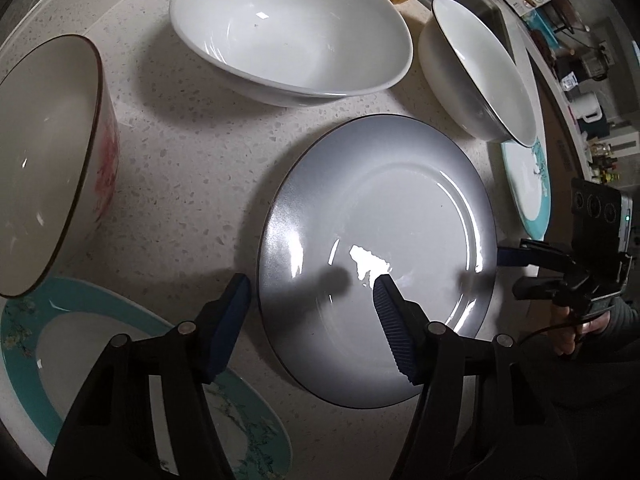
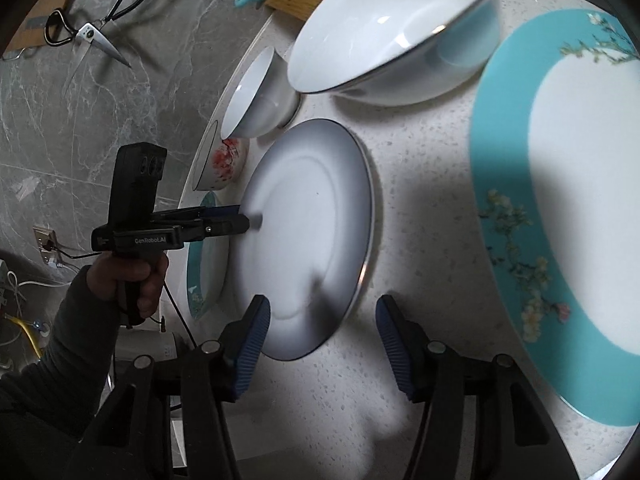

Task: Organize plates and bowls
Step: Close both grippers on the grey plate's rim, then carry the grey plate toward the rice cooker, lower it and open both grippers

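Both grippers are straddling opposite rims of the grey plate [image 1: 376, 248] on the worktop [image 1: 192, 152]: left gripper [image 1: 308, 300] and right gripper [image 2: 322, 320] unclenched, gripping nothing; closing squarely on each rim should be preventing slipping

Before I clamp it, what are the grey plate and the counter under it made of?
The grey plate looks like glazed ceramic: a glossy face with sharp window glare, grey shading to white, and a thin dark rim. The counter looks like polished speckled stone or quartz composite; which one I cannot tell.
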The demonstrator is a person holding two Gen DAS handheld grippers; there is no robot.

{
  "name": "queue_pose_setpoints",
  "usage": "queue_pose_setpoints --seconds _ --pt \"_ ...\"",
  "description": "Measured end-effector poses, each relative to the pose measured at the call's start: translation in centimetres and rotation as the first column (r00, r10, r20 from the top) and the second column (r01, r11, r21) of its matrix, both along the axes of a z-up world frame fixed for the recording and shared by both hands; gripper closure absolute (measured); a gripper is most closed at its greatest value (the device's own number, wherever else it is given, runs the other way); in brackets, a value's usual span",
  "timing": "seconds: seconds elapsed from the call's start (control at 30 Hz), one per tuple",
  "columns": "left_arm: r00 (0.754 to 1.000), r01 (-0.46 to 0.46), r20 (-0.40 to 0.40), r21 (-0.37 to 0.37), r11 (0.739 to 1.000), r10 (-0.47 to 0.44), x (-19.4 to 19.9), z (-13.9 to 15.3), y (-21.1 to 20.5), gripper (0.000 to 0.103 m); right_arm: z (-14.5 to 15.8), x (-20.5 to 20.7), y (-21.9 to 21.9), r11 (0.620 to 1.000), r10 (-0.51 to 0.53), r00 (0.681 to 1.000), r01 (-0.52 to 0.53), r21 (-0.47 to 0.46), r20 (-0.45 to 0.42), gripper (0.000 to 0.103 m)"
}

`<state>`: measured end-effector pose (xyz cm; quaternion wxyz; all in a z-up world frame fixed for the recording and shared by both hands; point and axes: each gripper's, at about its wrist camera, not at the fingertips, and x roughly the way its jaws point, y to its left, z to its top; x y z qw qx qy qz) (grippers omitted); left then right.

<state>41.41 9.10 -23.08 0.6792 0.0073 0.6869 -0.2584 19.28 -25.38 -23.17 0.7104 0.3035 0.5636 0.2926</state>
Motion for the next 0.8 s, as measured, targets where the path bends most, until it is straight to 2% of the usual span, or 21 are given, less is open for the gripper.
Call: queue_pose_setpoints --seconds 0.03,0.13,0.2,0.23,0.43,0.57,0.6,0.67,0.73,0.8 --pt "1.000 0.004 0.004 0.002 1.000 -0.004 -0.2 0.0 -0.2 0.043 0.0 0.1 0.2 1.000 -0.006 1.000 0.006 0.001 0.003 0.045" --pt "0.999 0.010 0.030 0.034 0.999 -0.011 -0.1 0.5 0.2 0.065 -0.3 0.4 0.2 0.999 -0.040 0.999 0.040 -0.001 -0.003 0.054" --pt "0.999 -0.005 0.047 0.041 0.999 0.003 -1.3 0.2 0.4 0.070 -0.5 0.7 0.1 0.998 -0.059 0.998 0.059 -0.010 -0.013 0.061" --pt "0.999 -0.010 0.051 0.043 0.999 0.007 -1.2 0.3 0.7 0.073 -0.5 0.9 0.1 0.997 -0.072 0.997 0.072 -0.009 -0.017 0.062" --pt "0.999 -0.017 0.052 0.052 0.999 0.014 -1.4 0.8 1.3 0.074 -0.5 1.7 0.0 0.993 -0.118 0.991 0.117 -0.015 -0.061 0.062" --pt "0.999 -0.023 0.051 0.068 0.997 0.019 -2.6 -0.2 -0.4 0.074 0.0 2.3 0.6 0.990 -0.122 0.990 0.116 -0.082 -0.071 0.065" --pt "0.999 -0.024 0.049 0.075 0.997 0.020 -2.7 -0.5 -1.3 0.074 0.0 2.4 0.7 0.989 -0.117 0.991 0.110 -0.100 -0.069 0.068" --pt "0.999 -0.016 0.045 0.091 0.996 0.012 -3.2 -1.0 -3.1 0.074 0.1 2.8 0.9 0.981 -0.107 0.991 0.093 -0.169 -0.077 0.084" --pt "0.999 -0.012 0.053 0.103 0.995 0.007 -3.4 -1.0 -3.4 0.074 -0.2 3.0 0.6 0.984 -0.122 0.987 0.106 -0.145 -0.102 0.087" --pt "0.998 -0.024 0.063 0.111 0.994 0.017 -3.7 -0.9 -3.7 0.074 0.0 3.2 0.9 0.981 -0.119 0.989 0.103 -0.166 -0.092 0.087"
